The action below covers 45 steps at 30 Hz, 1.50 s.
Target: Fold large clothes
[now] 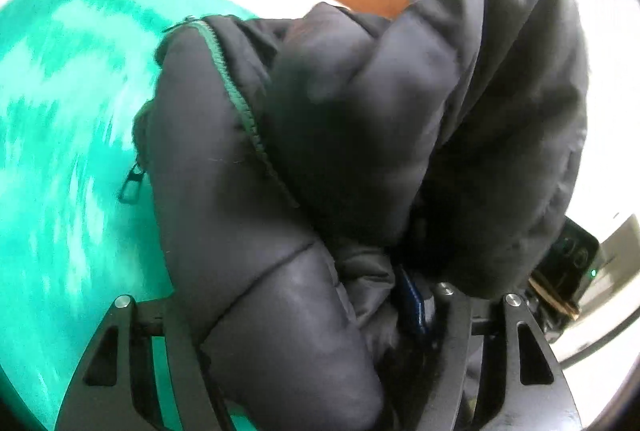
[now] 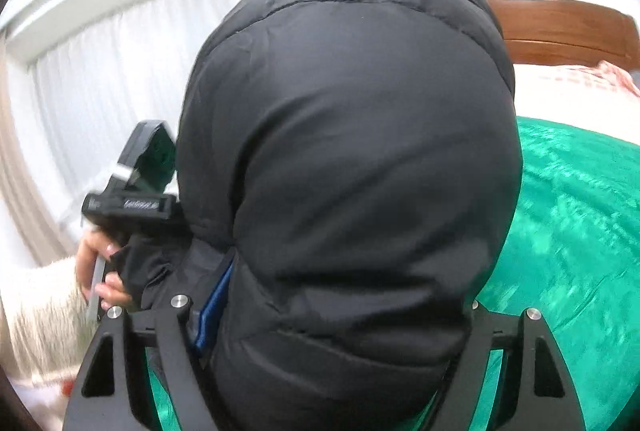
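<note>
- The black puffer jacket [image 1: 340,159] is bulging up out of both grippers at once, its padded bulk rising from the bottom centre of each wrist view toward the upper right in the left view and straight up the middle in the right view.
- The left gripper [image 1: 304,347] is gripping a quilted fold: the fabric is filling the gap between its fingers [image 1: 448,343], which are standing fairly wide yet pressed against the padding.
- The right gripper [image 2: 328,347] is likewise clamping a thick padded roll, its fingers [image 2: 176,335] spread wide around the cloth, with a blue tab [image 2: 214,307] showing beside the left one.
- The jacket's long axis is hard to judge, since the bundle is crumpled; the zipper [image 1: 240,103] is running diagonally from upper left toward the centre of the left view.
- Both hands are appearing about equally near; in the right view the other gripper and the person's hand [image 2: 100,271], in a cream sleeve [image 2: 40,323], are sitting just beside the bundle at the left edge.
- The jacket is appearing lifted above a green bedspread [image 2: 568,231], which is filling the left half of the left view and the right side of the right view.
- A wooden headboard [image 2: 560,31] is standing at the upper right of the right view, and pale curtains [image 2: 100,83] are hanging at its upper left.
</note>
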Available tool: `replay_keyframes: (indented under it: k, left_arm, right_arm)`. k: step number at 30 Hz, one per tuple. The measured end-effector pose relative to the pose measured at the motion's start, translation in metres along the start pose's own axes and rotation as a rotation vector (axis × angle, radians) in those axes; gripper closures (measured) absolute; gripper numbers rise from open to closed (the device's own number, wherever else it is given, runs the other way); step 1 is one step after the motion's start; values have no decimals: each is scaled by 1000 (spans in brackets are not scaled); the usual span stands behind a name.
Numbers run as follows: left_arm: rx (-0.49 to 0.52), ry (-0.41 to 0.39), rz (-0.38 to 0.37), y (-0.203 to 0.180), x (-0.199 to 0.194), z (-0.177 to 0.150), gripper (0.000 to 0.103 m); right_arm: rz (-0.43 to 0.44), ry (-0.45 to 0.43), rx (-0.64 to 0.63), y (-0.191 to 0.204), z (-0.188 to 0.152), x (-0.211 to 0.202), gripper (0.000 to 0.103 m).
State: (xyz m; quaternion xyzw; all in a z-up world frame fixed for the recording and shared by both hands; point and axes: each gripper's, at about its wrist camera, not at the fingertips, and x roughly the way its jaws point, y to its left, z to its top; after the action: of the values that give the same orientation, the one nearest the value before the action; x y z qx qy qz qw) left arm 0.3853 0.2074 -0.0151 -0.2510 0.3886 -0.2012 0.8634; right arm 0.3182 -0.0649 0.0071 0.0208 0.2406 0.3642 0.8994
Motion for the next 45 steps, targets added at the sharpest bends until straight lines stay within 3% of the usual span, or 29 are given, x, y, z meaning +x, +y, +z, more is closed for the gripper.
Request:
replay_keyframes:
  k: [1,2,5,7,9,14,16,18,23,25,33,36,40,45]
  left_arm:
    - [12,-10,25,-6,9,15,25]
    - [23,-11,56,-8,19,24,3]
    - [45,23,267,5,64,27,1]
    - [45,117,350,18,96,9,4]
    - [94,137,356,14,108,-9,11]
    - [180,-2,406,-23,70,-29,8]
    - [239,-72,492,-49,46,-50,1]
    - [299,-149,584,-73,24,-68,1]
    - [374,-306,787,-105,-16,-105,0]
    - [393,-336,860,-129,-25,-119,0]
    - [414,-341,802,-169,-68,-166,0]
    - [434,-333,789,-180,-72,-176,0]
    - [419,-300,751,-196,-79,-193,0]
    - [374,-246,720,-204,-85,-206,0]
  right_arm:
    - [3,6,62,-22,10,3,18]
    - [-14,19,114,-39,15,6,8]
    - [-248,104,249,-91,7,18,1]
    - [-285,150,263,-98,-9,21,1]
    - [-290,150,240,-92,-27,9,1]
    - [-382,123,159,-65,-42,-25,1]
    - [-430,98,117,-55,-48,-47,1]
    - [-492,79,93,-43,-57,-72,1]
    - [-543,20,88,-3,-58,-122,1]
    - [-574,-11,65,15,-61,-141,1]
    - [-658,-50,39,66,-78,-184,1]
    - [-643,-50,54,76,-87,-192,1]
    - [-584,-7,118,83,-97,-199,1]
    - [-616,66,170,98,-102,-204,1]
